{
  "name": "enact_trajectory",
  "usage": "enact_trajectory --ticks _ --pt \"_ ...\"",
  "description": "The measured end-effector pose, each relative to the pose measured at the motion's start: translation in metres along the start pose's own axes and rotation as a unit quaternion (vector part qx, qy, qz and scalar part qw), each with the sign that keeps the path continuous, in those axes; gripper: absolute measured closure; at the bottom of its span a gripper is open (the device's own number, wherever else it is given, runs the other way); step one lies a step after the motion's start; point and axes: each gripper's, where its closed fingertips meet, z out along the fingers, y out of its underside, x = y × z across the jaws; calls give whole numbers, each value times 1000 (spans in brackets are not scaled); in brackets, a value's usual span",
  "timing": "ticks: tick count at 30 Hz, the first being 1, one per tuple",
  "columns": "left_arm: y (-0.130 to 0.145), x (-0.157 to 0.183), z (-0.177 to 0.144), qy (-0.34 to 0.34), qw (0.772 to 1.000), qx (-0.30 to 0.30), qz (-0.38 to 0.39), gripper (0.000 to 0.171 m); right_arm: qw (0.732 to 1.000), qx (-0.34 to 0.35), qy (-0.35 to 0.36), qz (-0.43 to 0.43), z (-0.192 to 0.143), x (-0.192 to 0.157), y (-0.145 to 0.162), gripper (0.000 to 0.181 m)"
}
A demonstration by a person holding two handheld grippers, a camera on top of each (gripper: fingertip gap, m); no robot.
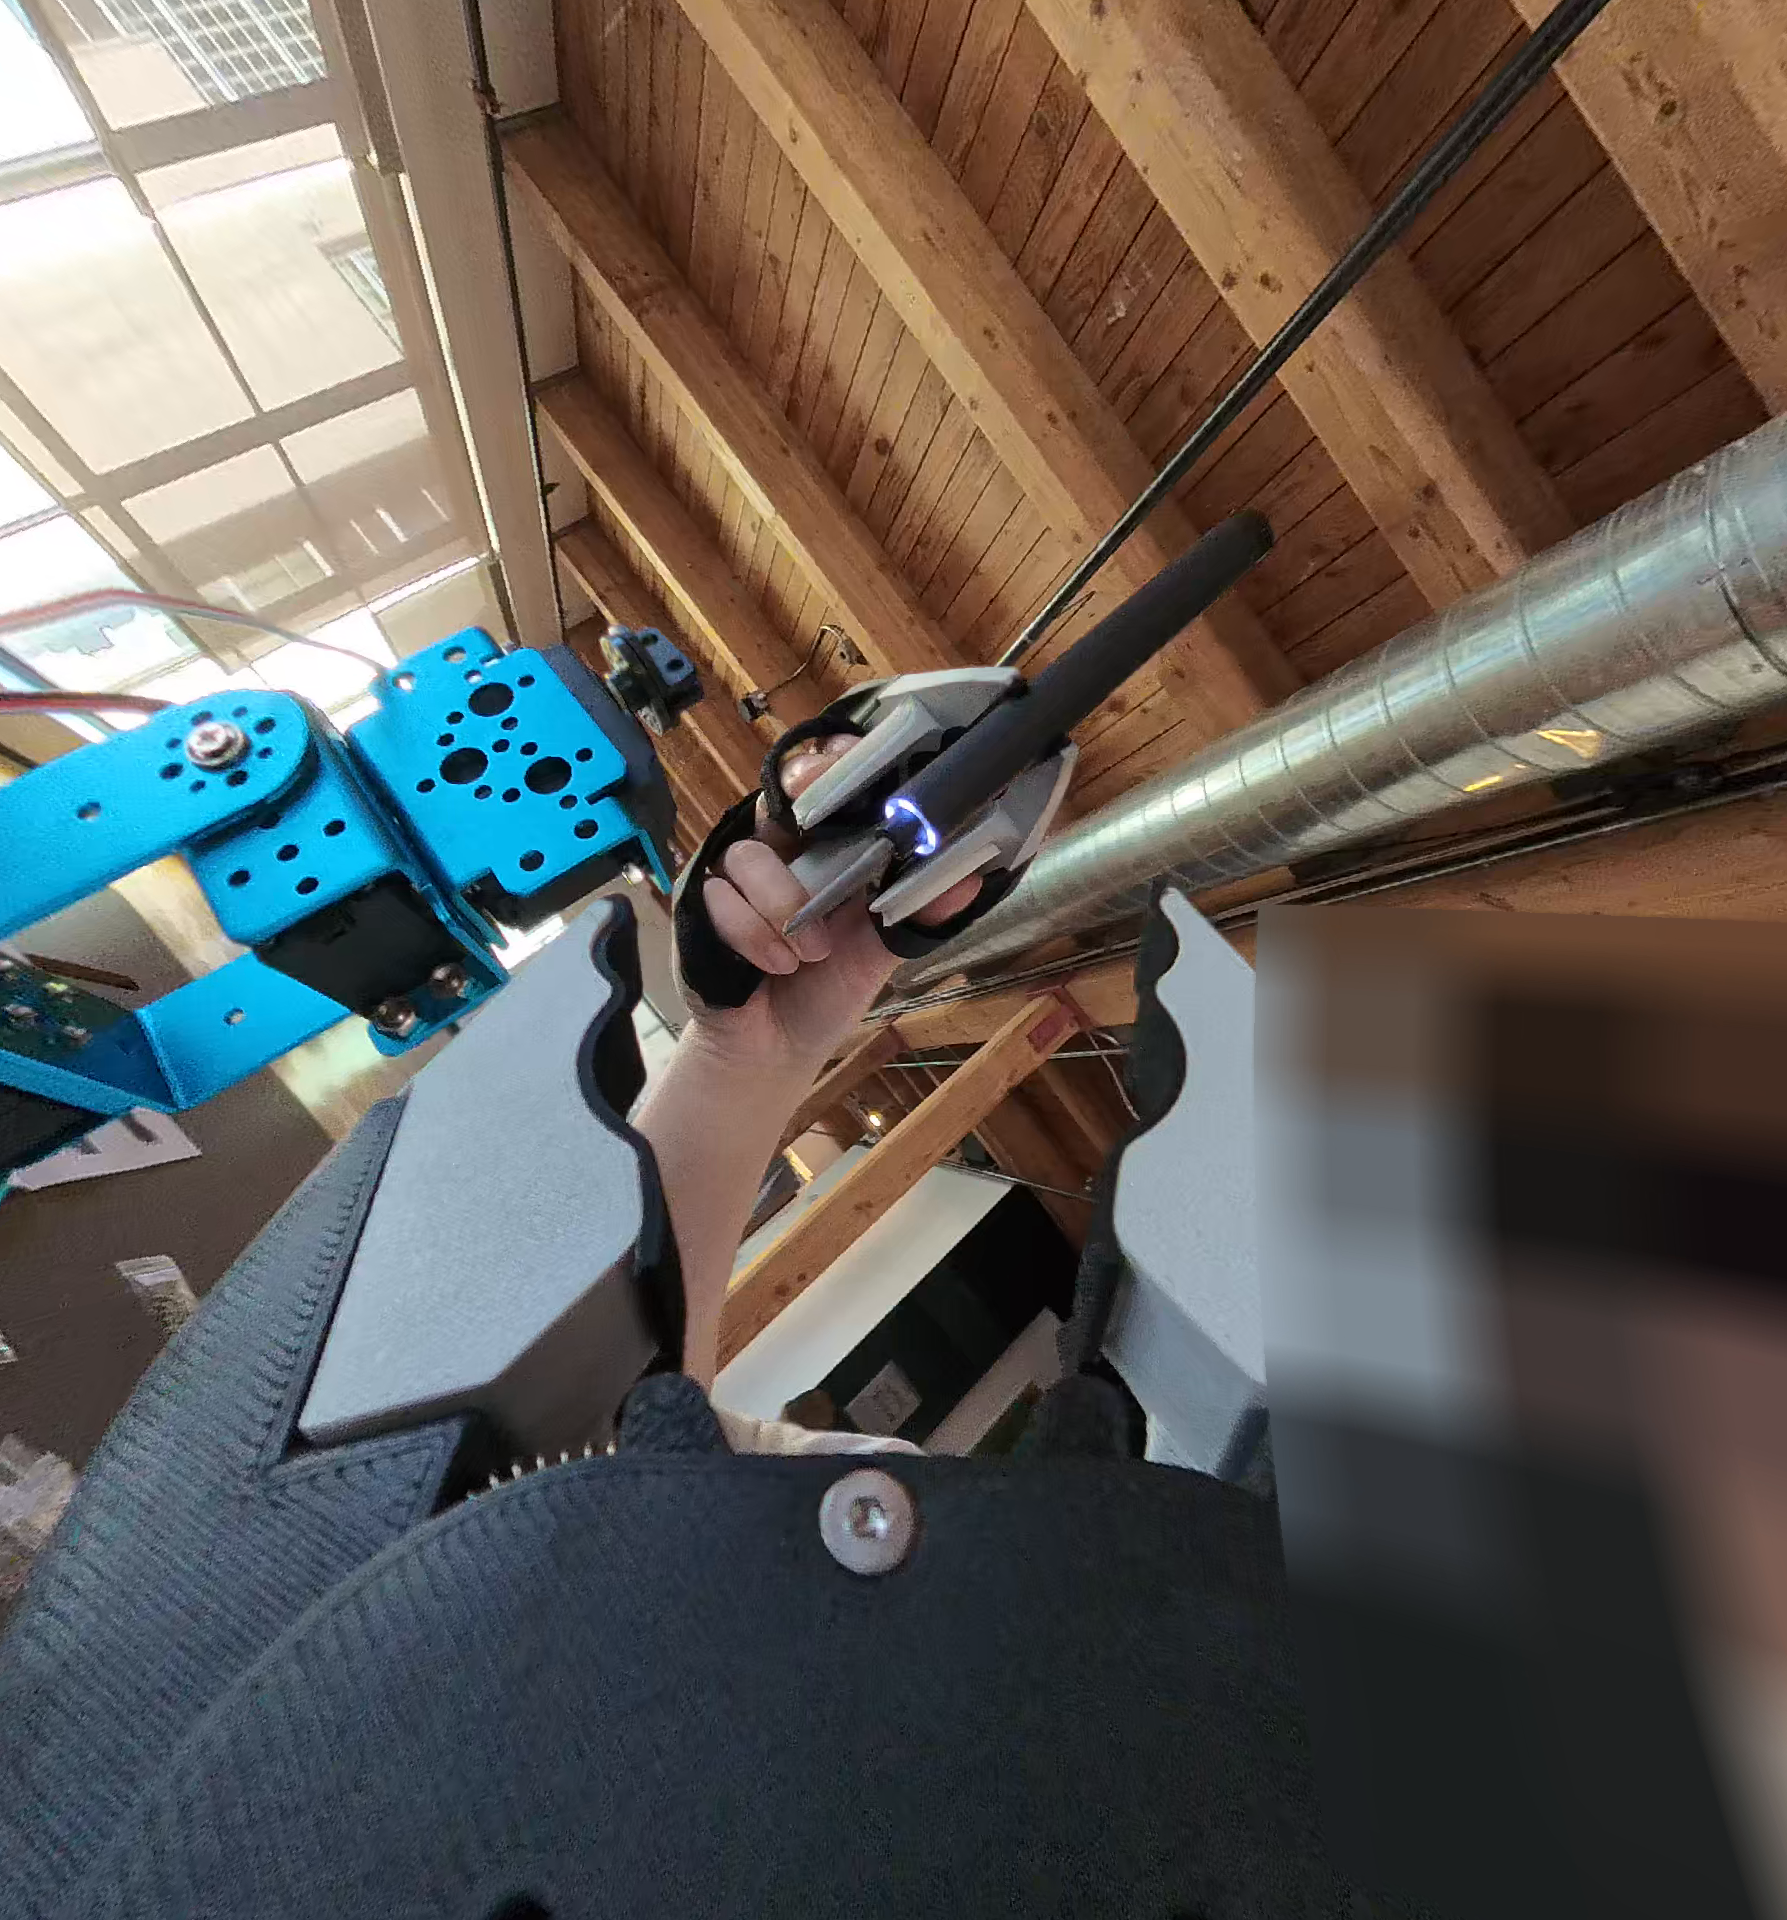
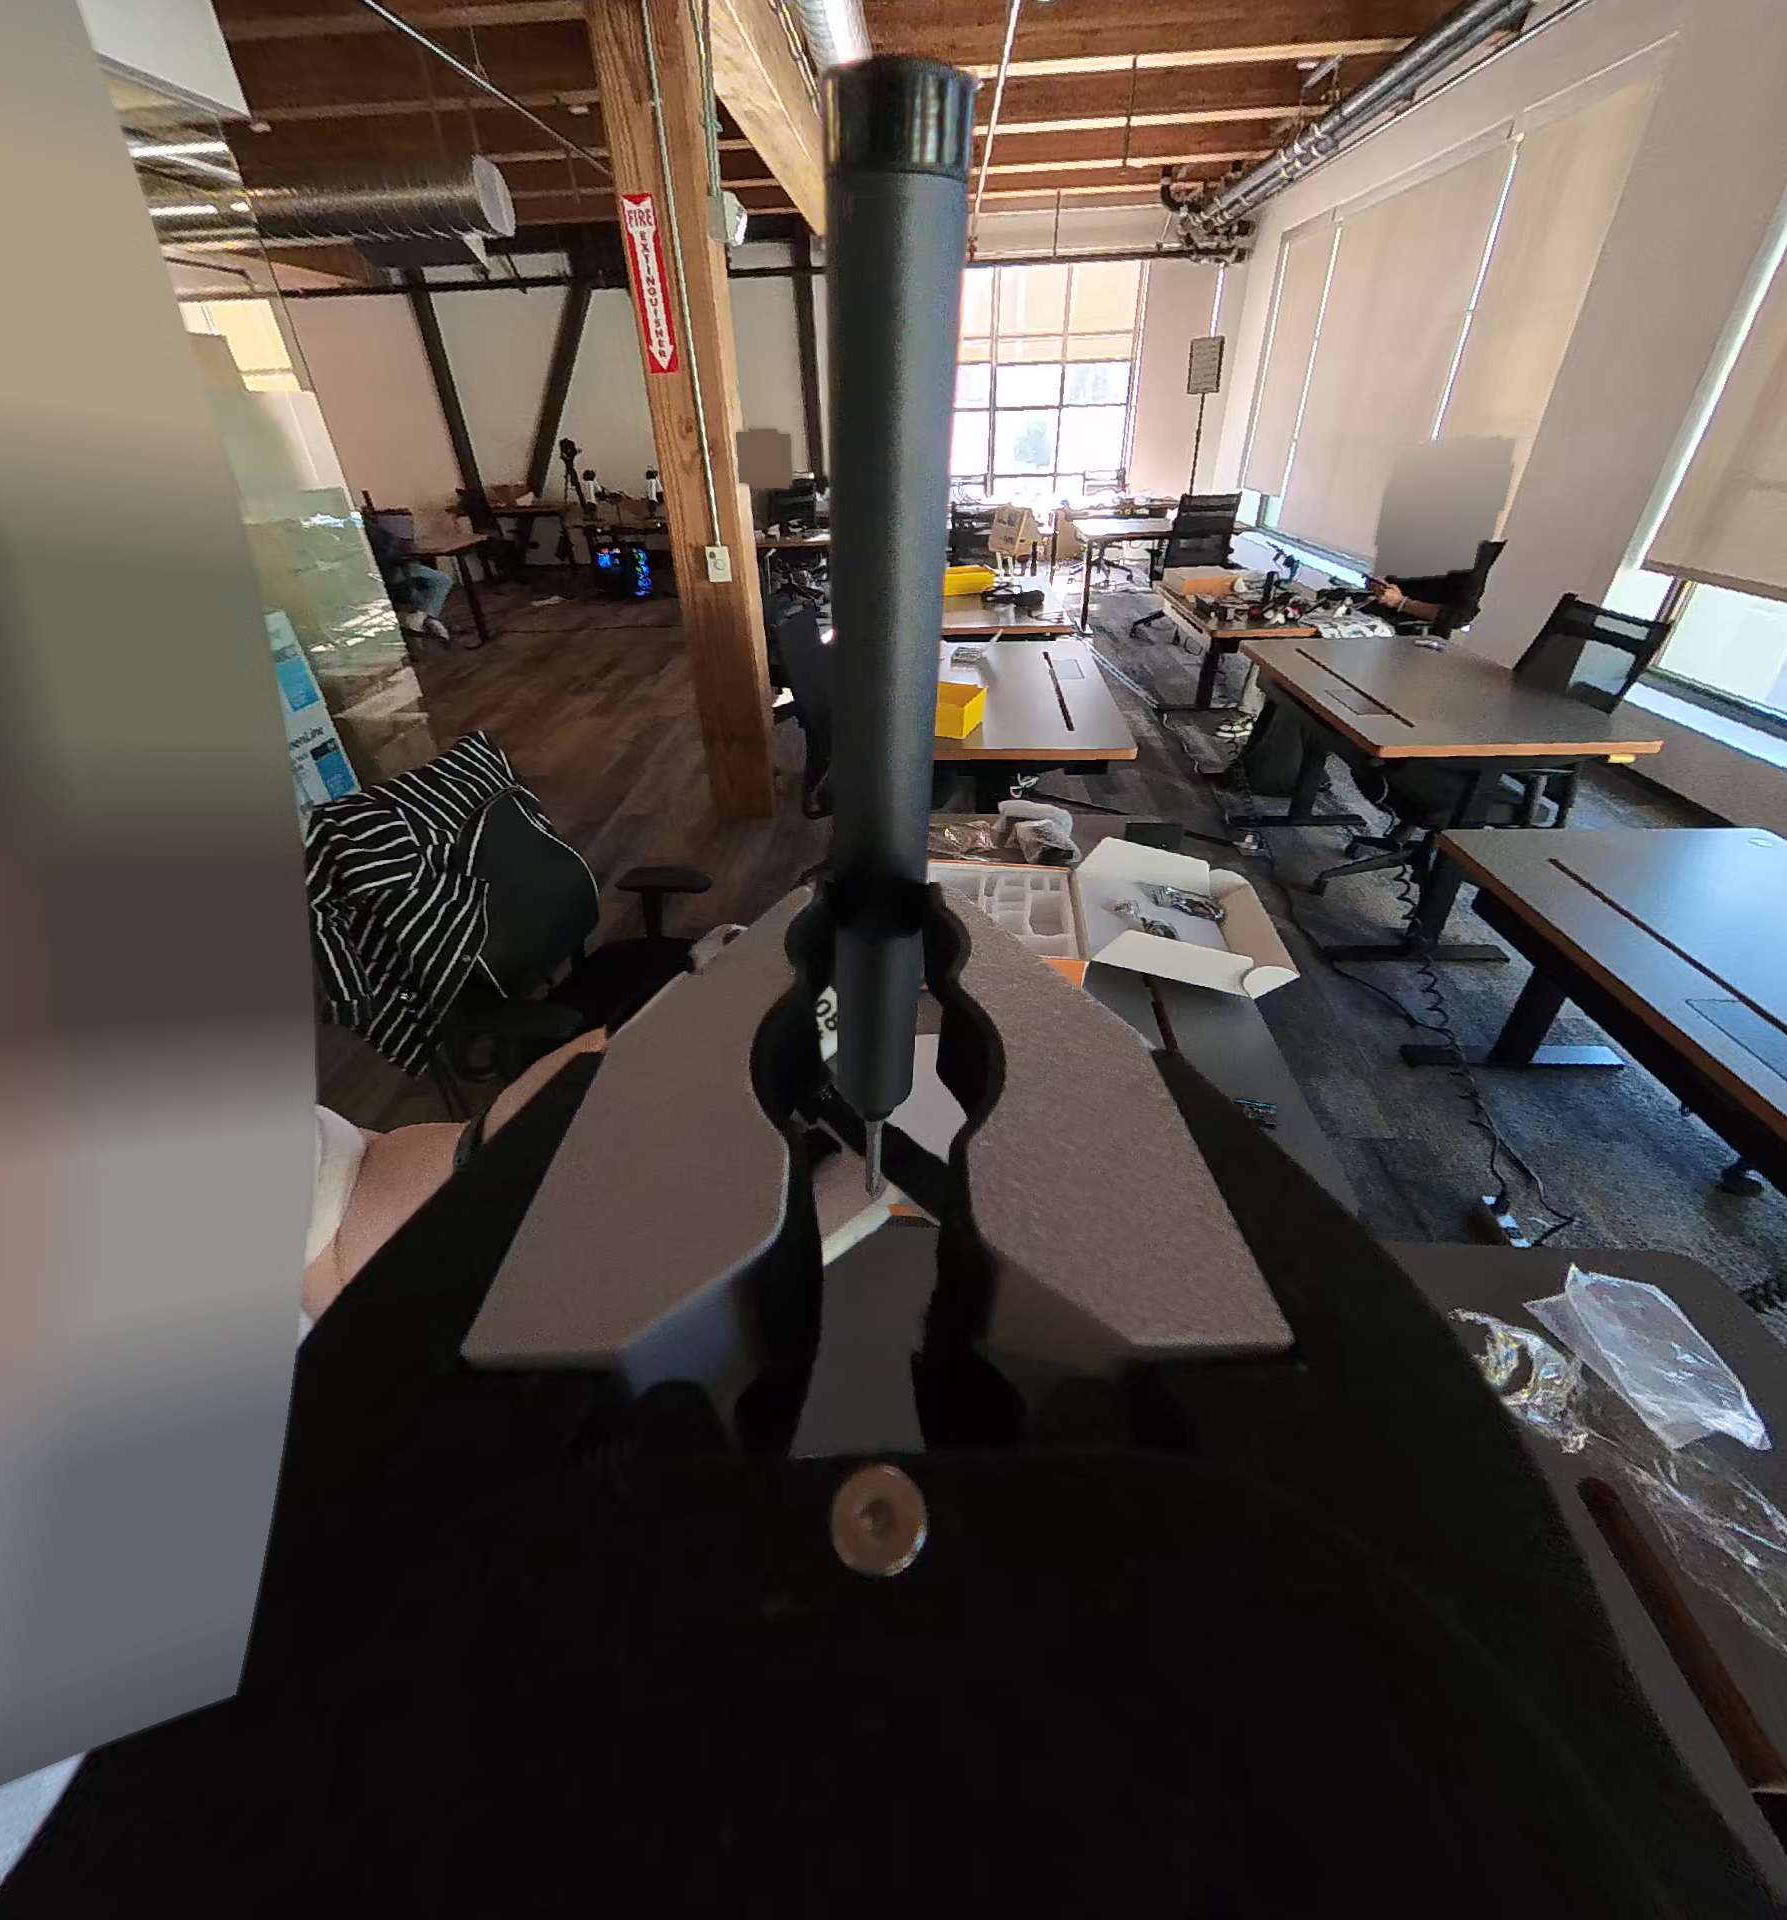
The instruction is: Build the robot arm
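Note:
My left gripper points up toward the ceiling, open and empty, with its grey fingers wide apart. Beyond its gap, a person's hand holds my right gripper, which is shut on a dark pen-shaped electric screwdriver with a lit ring near its bit. A blue metal robot arm with black servos stands just left of that hand. In the right wrist view, my right gripper clamps the screwdriver upright, bit end down between the fingers.
A silver duct and wooden beams run overhead. In the right wrist view there are clear plastic bags on a dark table at the right, an open box, a striped jacket on a chair, a wooden post and desks. The grippers' ends are close to 8 cm from one another.

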Motion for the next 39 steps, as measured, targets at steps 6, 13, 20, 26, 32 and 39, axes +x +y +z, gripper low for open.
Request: enact_trajectory --ticks 6,13,20,26,32,39 --pt "-1 -2 4 -2 1000 -6 5 76 1000 4 10 -4 3 12 0 167" --pt "0 -3 6 4 1000 -8 6 77 1000 2 12 -9 5 17 1 166" --pt "-1 -3 8 5 1000 -10 9 78 1000 -2 17 -11 8 23 4 166" --pt "0 -2 8 2 1000 -11 11 78 1000 0 16 -6 8 26 5 166" --pt "0 -2 8 2 1000 -11 10 78 1000 -2 11 -4 9 25 6 166" --pt "0 -2 8 1 1000 -12 13 78 1000 -8 6 -8 11 23 7 166"
